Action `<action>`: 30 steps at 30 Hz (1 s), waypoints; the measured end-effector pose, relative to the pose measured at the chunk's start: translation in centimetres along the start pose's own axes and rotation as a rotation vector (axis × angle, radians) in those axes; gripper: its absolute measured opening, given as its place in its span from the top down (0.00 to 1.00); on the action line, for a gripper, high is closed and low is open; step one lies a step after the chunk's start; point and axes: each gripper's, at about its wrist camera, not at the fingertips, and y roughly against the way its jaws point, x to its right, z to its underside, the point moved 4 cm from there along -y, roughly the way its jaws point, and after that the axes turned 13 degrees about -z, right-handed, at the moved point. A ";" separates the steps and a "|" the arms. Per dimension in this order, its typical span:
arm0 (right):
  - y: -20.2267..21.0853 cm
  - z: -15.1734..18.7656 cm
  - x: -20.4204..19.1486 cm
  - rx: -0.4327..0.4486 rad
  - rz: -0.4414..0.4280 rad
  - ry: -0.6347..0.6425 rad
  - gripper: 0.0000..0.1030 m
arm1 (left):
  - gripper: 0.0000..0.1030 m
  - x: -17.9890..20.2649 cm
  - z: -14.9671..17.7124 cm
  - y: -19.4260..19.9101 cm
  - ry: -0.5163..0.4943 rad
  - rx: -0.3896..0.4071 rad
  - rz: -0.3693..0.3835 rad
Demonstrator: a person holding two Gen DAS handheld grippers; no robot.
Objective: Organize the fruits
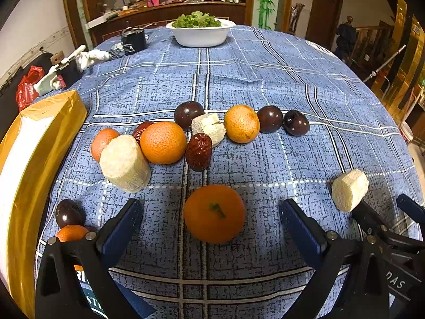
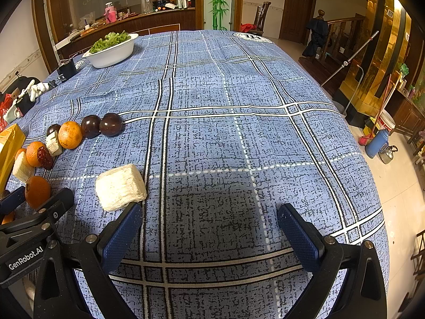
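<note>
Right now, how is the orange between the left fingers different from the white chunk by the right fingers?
The orange is round, smooth and bright orange with a small green stem; the white chunk is blocky, pale and rough-looking. The orange lies centred between the open left gripper fingers; the white chunk lies off to the side, beside one finger of the open right gripper. Both rest on the blue checked tablecloth, ungripped.

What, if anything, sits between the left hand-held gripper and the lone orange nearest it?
Nothing visible. The left hand-held gripper is open, and the orange lies on the tablecloth between its fingers, apart from both pads. The other fruit lies farther back or off to the sides.
</note>
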 end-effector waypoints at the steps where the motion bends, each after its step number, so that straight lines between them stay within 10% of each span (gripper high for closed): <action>1: 0.0 0.0 0.0 0.000 0.000 0.000 0.00 | 0.01 0.0 -0.1 -0.1 -0.008 -0.009 0.007; 30: 0.0 0.0 0.0 0.000 0.000 0.000 0.00 | 0.00 -0.9 0.9 1.2 -0.044 -0.090 0.054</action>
